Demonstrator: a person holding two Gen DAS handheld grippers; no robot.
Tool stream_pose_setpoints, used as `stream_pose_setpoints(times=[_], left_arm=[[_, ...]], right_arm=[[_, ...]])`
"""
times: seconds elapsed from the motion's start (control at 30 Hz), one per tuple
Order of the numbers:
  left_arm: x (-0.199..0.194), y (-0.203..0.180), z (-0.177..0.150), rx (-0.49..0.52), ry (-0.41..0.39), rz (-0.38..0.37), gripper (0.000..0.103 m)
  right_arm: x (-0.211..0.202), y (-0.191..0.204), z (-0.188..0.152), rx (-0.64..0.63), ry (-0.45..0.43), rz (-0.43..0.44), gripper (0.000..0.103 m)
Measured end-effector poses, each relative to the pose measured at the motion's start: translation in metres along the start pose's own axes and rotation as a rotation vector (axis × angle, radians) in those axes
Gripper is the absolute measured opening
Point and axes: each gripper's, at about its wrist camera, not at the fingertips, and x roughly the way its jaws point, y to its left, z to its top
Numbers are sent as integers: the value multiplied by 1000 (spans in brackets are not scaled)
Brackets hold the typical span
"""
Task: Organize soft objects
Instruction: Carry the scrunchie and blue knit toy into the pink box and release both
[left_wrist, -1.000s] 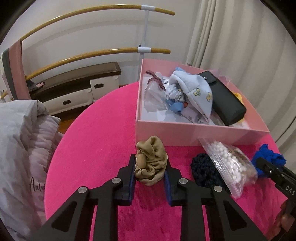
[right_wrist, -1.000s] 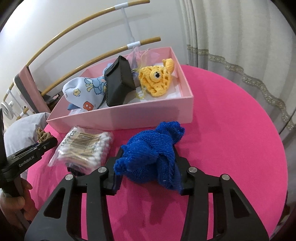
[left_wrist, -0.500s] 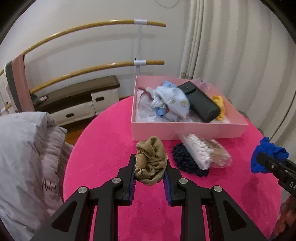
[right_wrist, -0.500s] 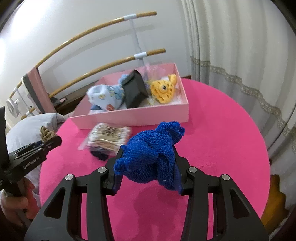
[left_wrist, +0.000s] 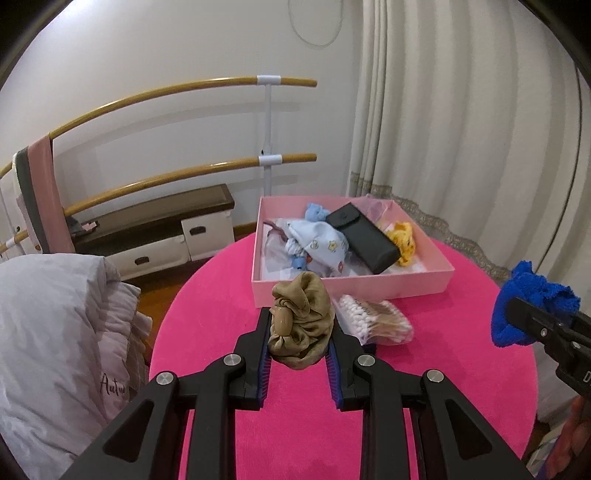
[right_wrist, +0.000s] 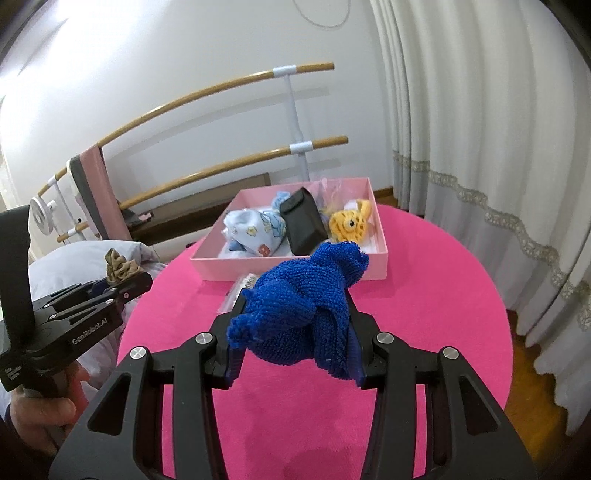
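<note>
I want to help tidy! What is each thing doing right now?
Tan scrunchie: held by left gripper, lifted.
Blue knitted cloth: held by right gripper, lifted.
Pink box: open, holding items.
Cotton swab bag: lying on the table.
Black case: closed, in box.

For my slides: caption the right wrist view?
Right gripper holding blue knitted cloth above pink table, pink box beyond.

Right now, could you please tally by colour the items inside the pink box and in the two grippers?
Light blue: 1, printed baby cloth
Black: 1, pouch
Yellow: 1, crochet toy
Tan: 1, scrunchie in the left gripper
Blue: 1, knit cloth in the right gripper
Total: 5
</note>
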Motion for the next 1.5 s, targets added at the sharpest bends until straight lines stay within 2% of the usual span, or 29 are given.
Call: stream_pose_setpoints(times=[0.27, 0.63, 1.07, 1.5], left_arm=[[-34, 2, -5, -7, -21, -9, 22], [-44, 0, -1, -13, -24, -7, 22], [-9, 4, 33, -8, -37, -5, 23], [70, 13, 99, -7, -47, -21, 23]], right_arm=[[-18, 8, -2, -9, -25, 12, 41], [-25, 9, -1, -15, -40, 25, 41], [-11, 11, 24, -50, -51, 25, 42], [37, 5, 84, -92, -71, 22, 42]])
